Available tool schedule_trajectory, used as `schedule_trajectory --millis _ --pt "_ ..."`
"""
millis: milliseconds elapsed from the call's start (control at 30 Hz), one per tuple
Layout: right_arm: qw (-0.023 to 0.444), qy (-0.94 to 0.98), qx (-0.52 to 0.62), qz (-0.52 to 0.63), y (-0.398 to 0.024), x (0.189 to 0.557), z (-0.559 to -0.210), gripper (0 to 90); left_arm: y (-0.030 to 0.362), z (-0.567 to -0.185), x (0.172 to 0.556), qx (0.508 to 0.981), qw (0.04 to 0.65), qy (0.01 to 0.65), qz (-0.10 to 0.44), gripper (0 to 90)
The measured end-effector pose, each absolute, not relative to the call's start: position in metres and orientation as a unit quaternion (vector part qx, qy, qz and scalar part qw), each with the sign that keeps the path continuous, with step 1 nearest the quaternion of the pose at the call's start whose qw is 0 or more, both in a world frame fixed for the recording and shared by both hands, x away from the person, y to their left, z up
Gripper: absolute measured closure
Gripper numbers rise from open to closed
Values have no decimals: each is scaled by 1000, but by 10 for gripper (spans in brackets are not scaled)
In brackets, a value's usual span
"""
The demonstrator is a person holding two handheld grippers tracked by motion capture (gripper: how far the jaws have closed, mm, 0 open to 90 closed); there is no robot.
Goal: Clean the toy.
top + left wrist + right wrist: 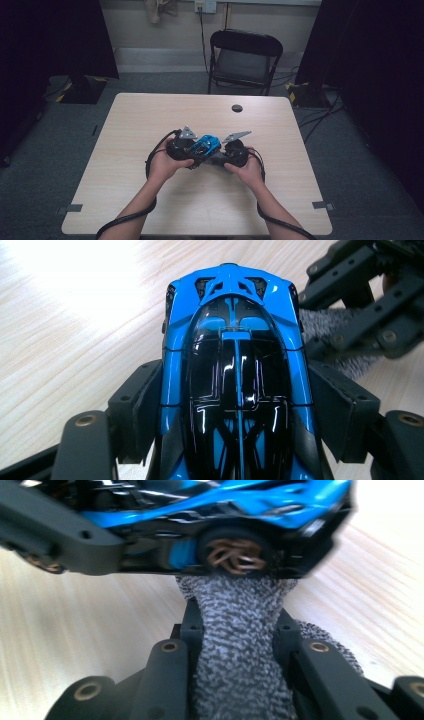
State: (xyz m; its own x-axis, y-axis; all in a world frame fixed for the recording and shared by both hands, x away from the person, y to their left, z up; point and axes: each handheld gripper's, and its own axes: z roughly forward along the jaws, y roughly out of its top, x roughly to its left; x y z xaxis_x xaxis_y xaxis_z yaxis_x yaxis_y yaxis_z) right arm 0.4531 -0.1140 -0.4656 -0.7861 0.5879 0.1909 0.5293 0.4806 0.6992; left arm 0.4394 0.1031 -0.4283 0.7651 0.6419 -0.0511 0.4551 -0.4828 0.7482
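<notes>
Right gripper view: blurred toy car

In the left gripper view the blue toy car runs off the bottom edge, so its near end is cut off. The right gripper view is pretty blurry: the car's wheel is smeared, and the grey cloth covers the fingers' tips. From the high view the cloth is too small to make out.

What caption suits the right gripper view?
Right tool presses grey speckled cloth against glossy blue toy car's bronze-spoked wheel.
</notes>
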Motion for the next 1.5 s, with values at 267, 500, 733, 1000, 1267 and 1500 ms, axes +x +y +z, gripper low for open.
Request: schedule_trajectory --millis 267,500,733,1000,1267,1500 --pt "25 866 309 392 -103 448 -469 688 104 -431 443 851 392 329 119 280" --pt "17 870 298 393 -96 445 -469 688 105 -431 445 850 389 333 126 280" --pt "11 873 289 393 -90 443 -470 687 106 -431 447 848 390 335 128 281" --pt "1 877 273 394 -83 437 -471 688 107 -433 450 842 394 344 131 280" --pt "-6 884 254 392 -78 432 -472 687 107 -434 452 840 393 350 132 280" --pt "-15 889 239 389 -77 428 -473 687 111 -434 455 837 392 355 138 280"
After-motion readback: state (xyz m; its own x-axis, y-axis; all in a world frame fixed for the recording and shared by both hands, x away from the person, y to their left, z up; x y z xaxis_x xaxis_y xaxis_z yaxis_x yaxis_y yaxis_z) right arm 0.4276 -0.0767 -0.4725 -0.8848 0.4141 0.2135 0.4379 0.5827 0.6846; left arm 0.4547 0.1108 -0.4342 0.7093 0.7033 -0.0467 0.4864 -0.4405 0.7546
